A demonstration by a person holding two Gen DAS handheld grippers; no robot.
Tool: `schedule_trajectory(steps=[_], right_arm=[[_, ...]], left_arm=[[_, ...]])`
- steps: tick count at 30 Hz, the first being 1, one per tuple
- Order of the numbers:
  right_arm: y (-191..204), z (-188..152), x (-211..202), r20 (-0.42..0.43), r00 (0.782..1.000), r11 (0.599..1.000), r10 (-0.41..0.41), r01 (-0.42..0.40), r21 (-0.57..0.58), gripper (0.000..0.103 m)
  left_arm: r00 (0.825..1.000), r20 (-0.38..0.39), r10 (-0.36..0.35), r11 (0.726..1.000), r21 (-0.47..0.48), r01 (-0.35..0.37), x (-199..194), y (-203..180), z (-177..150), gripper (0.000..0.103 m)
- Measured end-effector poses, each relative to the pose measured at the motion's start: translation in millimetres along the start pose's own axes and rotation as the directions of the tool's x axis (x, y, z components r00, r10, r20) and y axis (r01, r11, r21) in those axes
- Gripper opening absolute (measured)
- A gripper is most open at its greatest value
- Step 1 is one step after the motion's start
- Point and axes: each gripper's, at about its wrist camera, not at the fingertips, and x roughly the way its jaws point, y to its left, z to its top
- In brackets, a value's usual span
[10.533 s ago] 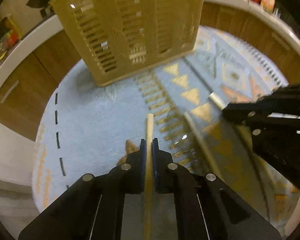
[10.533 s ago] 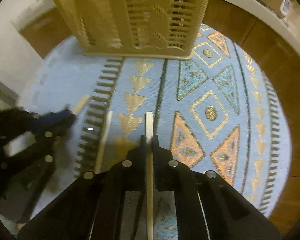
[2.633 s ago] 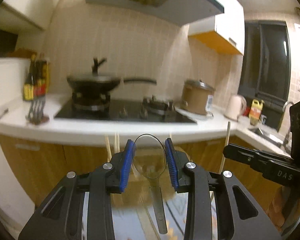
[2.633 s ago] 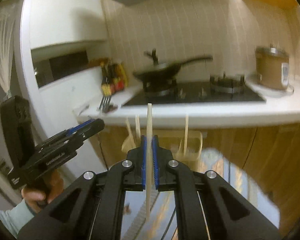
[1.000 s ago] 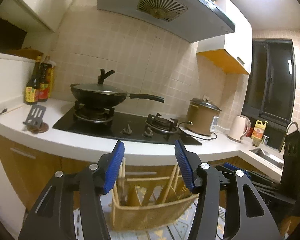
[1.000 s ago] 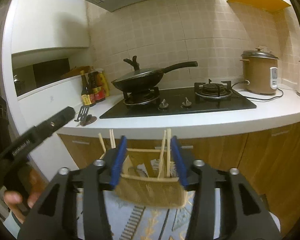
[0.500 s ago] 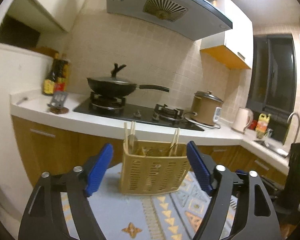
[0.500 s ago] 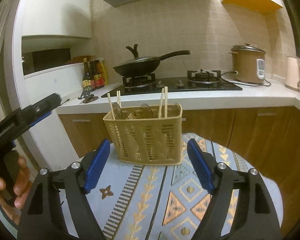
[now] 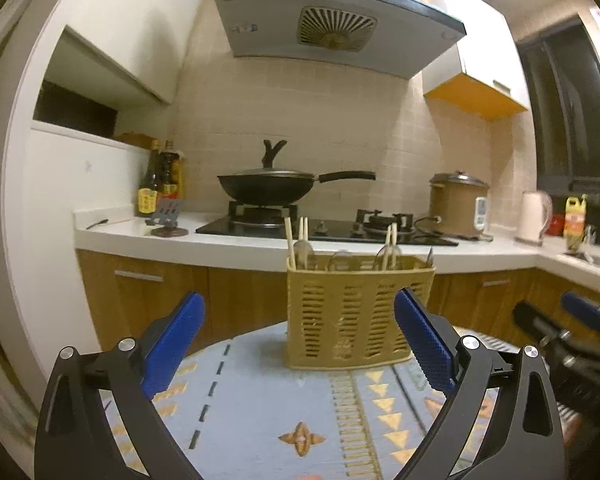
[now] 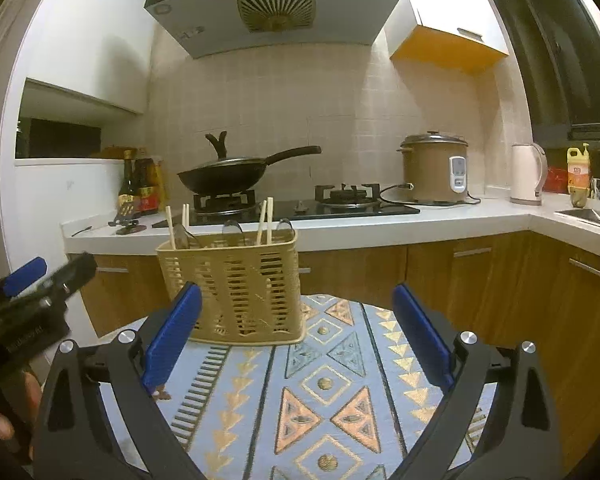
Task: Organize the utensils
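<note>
Nearest in each wrist view, a hand-held gripper is seen with nothing between its blue pads. The jaws of the left hand-held gripper (image 9: pixel 298 344) are opening wide, and those of the right hand-held gripper (image 10: pixel 296 332) are opening likewise. Beneath both, a patterned blue cloth (image 10: pixel 332 392) is spread over the worktop. Farther on, the tan slotted utensil basket (image 9: pixel 358 312) stands upright on that cloth, ahead of both hand-held grippers and apart from them; in the right wrist view it is set toward the left pad. Wooden chopsticks (image 9: pixel 296 240) and clear spoons (image 9: pixel 342 260) are held upright in it. Behind, a black wok (image 9: pixel 266 190) is seen on the stove, with a rice cooker (image 10: pixel 436 168) to its right.
</note>
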Motion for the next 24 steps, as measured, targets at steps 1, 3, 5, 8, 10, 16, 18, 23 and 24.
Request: schedule_trajectory(steps=[1, 3, 5, 8, 10, 16, 18, 23, 24], right_arm=[[-2, 0, 2, -0.011, 1.0, 1.0, 0.008, -0.008, 0.008, 0.092], [-5, -2, 4, -0.028, 1.0, 1.0, 0.015, -0.015, 0.014, 0.092], [-6, -4, 7, -0.045, 0.999, 1.0, 0.009, -0.009, 0.01, 0.092], [-8, -4, 10, -0.061, 0.998, 0.999, 0.022, -0.02, 0.033, 0.092], [-8, -5, 13, -0.074, 0.997, 0.999, 0.026, -0.023, 0.034, 0.092], [-8, -8, 15, -0.083, 0.996, 0.999, 0.017, -0.015, 0.031, 0.094], [-8, -8, 16, -0.086, 0.996, 0.999, 0.016, -0.014, 0.028, 0.094], [-4, -9, 16, -0.087, 0.996, 1.0, 0.012, -0.011, 0.007, 0.094], [-3, -9, 16, -0.088, 0.996, 1.0, 0.012, -0.012, 0.002, 0.094]], left_arm=[[1.0, -0.005, 0.002, 1.0, -0.006, -0.002, 2, -1, -2, 0.094], [1.0, -0.026, -0.005, 0.999, -0.049, 0.004, 8, 2, -7, 0.094], [0.999, -0.036, -0.01, 0.998, -0.058, 0.008, 10, 4, -10, 0.094], [0.999, -0.027, 0.029, 1.0, -0.009, -0.03, 10, 1, -15, 0.094], [0.998, -0.023, 0.06, 0.997, 0.039, -0.059, 10, -4, -19, 0.095], [0.997, -0.052, 0.059, 0.995, 0.089, -0.054, 12, -13, -23, 0.095], [0.996, -0.067, 0.055, 0.995, 0.086, -0.049, 14, -12, -24, 0.095], [0.995, -0.075, 0.064, 0.996, 0.062, -0.06, 15, -6, -25, 0.095], [0.995, -0.078, 0.065, 0.996, 0.06, -0.06, 16, -6, -25, 0.095]])
